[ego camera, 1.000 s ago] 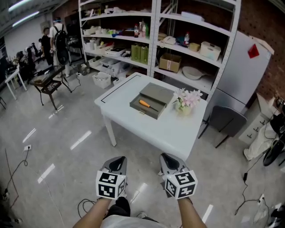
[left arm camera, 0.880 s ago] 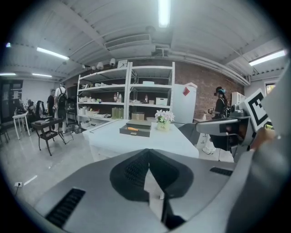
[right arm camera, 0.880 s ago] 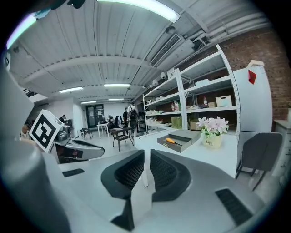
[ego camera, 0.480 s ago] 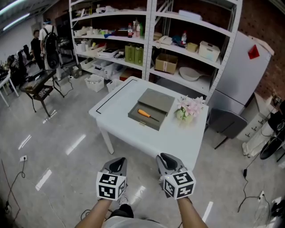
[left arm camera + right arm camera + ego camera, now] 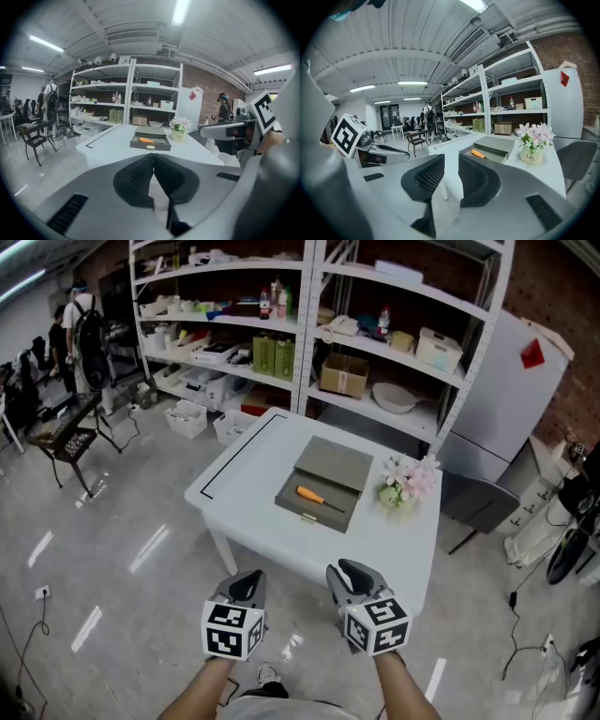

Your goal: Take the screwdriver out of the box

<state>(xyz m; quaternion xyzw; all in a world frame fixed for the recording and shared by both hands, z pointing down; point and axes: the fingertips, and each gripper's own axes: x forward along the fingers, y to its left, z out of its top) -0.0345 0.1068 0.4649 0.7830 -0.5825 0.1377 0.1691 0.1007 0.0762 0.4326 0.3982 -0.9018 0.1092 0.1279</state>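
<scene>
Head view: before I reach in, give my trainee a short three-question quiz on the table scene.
1. True or false: the screwdriver lies inside the open grey box on the white table.
2. What stands on the table beside the box? A) a flower pot B) a cardboard carton C) a bottle
3. Fill in: in the left gripper view, the left tool has its jaws ____, with nothing between them.

Key: 1 true; 2 A; 3 together.
</scene>
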